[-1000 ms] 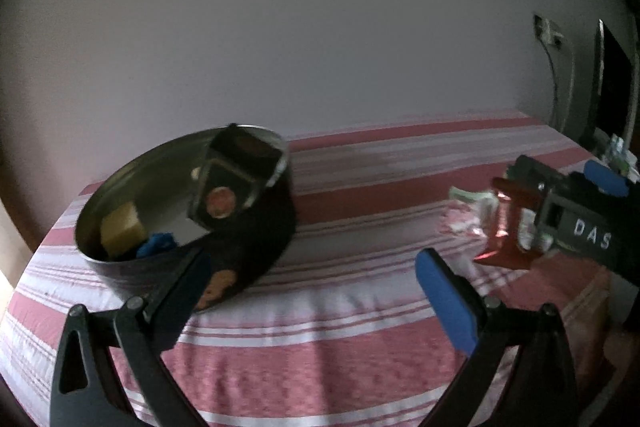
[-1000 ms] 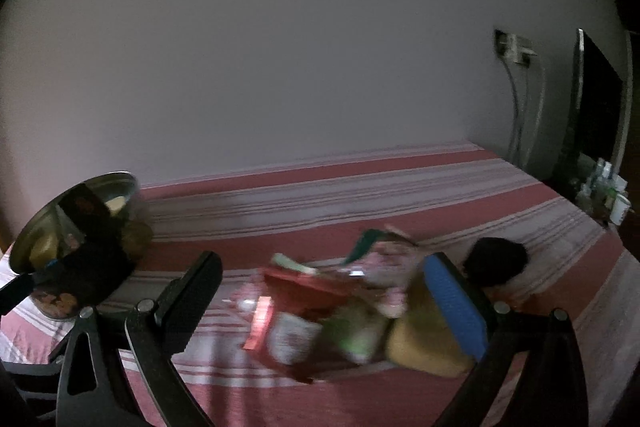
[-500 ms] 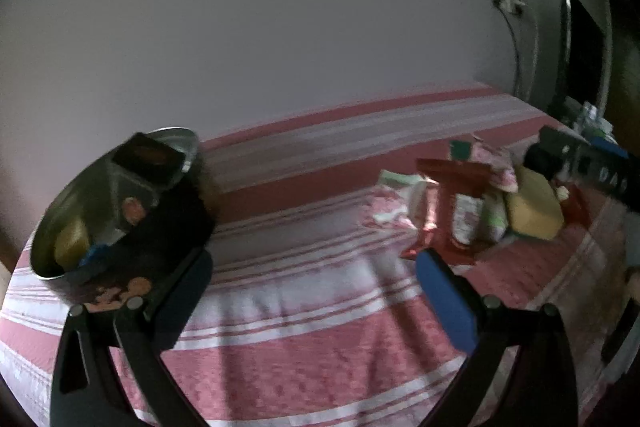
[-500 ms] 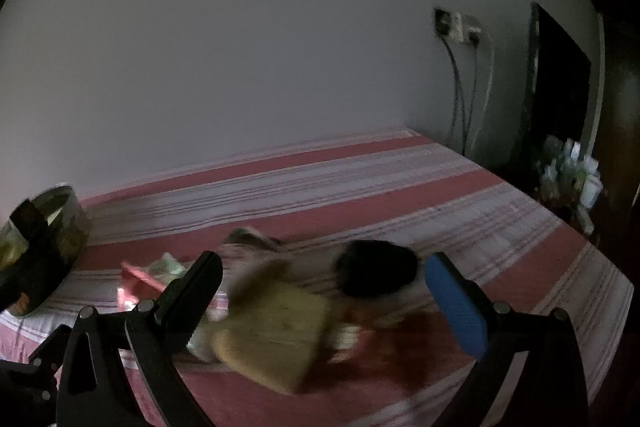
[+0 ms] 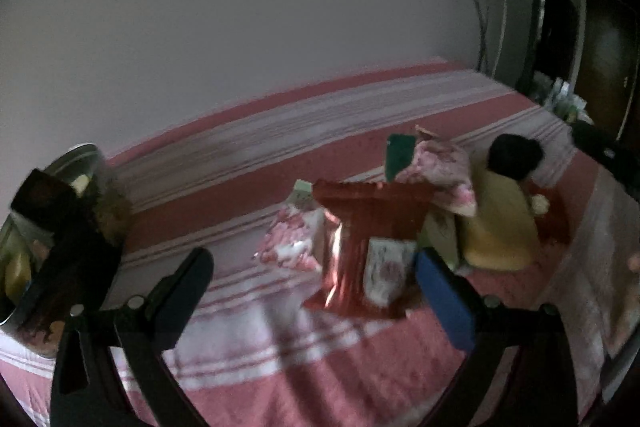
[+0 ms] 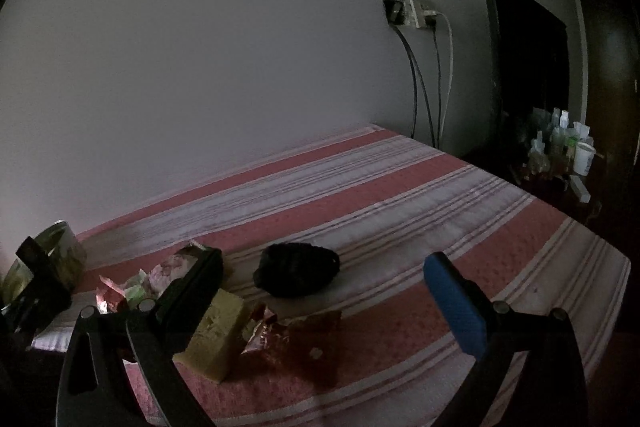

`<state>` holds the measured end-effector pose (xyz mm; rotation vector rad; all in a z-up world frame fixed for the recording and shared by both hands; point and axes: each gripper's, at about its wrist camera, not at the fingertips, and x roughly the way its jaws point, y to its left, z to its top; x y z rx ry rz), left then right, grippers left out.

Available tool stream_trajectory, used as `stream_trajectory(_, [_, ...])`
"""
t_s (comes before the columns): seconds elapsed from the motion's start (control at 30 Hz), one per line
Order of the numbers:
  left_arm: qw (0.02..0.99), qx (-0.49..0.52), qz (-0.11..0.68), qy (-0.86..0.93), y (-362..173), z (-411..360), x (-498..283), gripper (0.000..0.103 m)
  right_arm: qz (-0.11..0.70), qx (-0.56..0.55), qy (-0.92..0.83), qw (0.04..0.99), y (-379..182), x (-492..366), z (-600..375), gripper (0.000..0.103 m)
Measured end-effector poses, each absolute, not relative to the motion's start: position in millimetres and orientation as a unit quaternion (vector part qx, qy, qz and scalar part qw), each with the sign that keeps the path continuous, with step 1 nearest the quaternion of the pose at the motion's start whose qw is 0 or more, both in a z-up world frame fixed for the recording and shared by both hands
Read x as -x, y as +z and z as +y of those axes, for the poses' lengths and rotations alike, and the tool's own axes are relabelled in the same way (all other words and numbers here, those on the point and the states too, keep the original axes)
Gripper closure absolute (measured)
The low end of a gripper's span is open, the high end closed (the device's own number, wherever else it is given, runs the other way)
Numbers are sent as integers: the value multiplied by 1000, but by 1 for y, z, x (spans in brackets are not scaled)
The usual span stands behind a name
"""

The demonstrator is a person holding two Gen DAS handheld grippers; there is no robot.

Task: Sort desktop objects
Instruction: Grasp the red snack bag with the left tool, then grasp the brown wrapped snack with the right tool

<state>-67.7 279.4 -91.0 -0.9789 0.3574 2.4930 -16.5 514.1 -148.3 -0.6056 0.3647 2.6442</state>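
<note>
Because the snack packets (image 5: pixel 360 247) lie heaped against one another on the striped tabletop (image 5: pixel 280 155), with a yellow sponge (image 5: pixel 500 227) and a black object (image 5: pixel 514 155) touching the pile, a grab could pinch two things together or drag a neighbour along. Both the left gripper (image 5: pixel 312 287) and the right gripper (image 6: pixel 320 291) have their fingers wide apart and hold nothing. The foil wrappers look slippery and may slide free. The metal bowl (image 5: pixel 24 227), already holding a few items, stands well apart at the left, so a loose carry could drop things short; dim light adds to the risk.
</note>
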Motion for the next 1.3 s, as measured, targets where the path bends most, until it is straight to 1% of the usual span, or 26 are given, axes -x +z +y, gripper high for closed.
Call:
stream_trajectory(0.07, [229, 375, 112, 891, -93, 284, 80, 8, 128, 217, 947, 200, -149, 17, 513, 1])
stream_trajectory(0.17, [247, 384, 82, 886, -92, 284, 90, 20, 134, 219, 947, 194, -151, 16, 517, 1])
stream_trajectory(0.2, [259, 384, 74, 883, -92, 282, 90, 34, 138, 220, 946, 191, -151, 16, 518, 1])
stream_trajectory(0.23, [279, 387, 61, 877, -93, 279, 90, 50, 145, 222, 946, 188, -152, 16, 520, 1])
stream_trajectory(0.27, [298, 387, 48, 871, -92, 276, 89, 59, 152, 224, 945, 185, -153, 16, 524, 1])
stream_trajectory(0.3, [306, 386, 45, 869, -92, 275, 88, 64, 158, 226, 943, 184, -154, 16, 526, 1])
stream_trajectory(0.33, [310, 387, 44, 867, -92, 275, 88, 66, 165, 228, 942, 184, -155, 15, 529, 1])
stream_trajectory(0.53, [338, 369, 32, 865, -88, 262, 77, 68, 206, 244, 933, 168, -163, 14, 546, 1])
stream_trajectory(0.67, [330, 323, 45, 886, -76, 253, 64, 68, 191, 281, 931, 133, -169, 16, 546, 1])
stream_trajectory(0.83, [311, 305, 44, 899, -69, 242, 61, 68, 166, 322, 928, 83, -174, 35, 529, 2])
stream_trajectory(0.87, [302, 306, 49, 902, -69, 240, 62, 68, 159, 332, 926, 83, -176, 41, 527, 4])
stream_trajectory(0.9, [294, 308, 51, 903, -70, 239, 63, 68, 149, 345, 922, 87, -179, 49, 524, 12])
stream_trajectory(0.97, [281, 311, 56, 906, -71, 247, 72, 68, 145, 379, 910, 84, -188, 63, 522, 22])
stream_trajectory(1.03, [273, 312, 58, 908, -71, 247, 74, 68, 161, 387, 905, 71, -192, 68, 527, 22])
stream_trajectory(1.13, [261, 315, 65, 910, -73, 248, 75, 68, 156, 389, 906, 58, -192, 71, 529, 34])
stream_trajectory(1.17, [256, 318, 66, 911, -73, 248, 76, 68, 156, 390, 906, 47, -191, 70, 528, 42])
stream_trajectory(1.2, [251, 320, 67, 911, -74, 248, 77, 68, 158, 390, 906, 38, -191, 70, 527, 47])
stream_trajectory(1.3, [240, 324, 66, 913, -76, 247, 78, 68, 156, 386, 909, 31, -188, 67, 526, 52])
